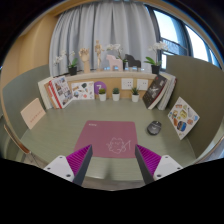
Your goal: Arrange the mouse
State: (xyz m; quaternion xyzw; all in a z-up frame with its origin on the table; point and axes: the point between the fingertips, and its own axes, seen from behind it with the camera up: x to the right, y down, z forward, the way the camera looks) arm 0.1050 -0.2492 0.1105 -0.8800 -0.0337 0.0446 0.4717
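Your fingers (111, 160) stand apart, holding nothing. The mouse (154, 127) lies on the tabletop (60, 135) beyond them, right of centre, beside the pink mat (107, 140).

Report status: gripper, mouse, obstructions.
Gripper open, empty, above desk. Mouse beyond right finger, beside pink mat, untouched. Path looks clear.

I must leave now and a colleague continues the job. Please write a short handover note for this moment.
Gripper: open, holding nothing, facing the table.
Mouse: on the table, just right of the pink mat and not on it, beyond the right finger.
Done: nothing yet; mouse not gripped.
Left: probably grip the mouse and set it on the mat.
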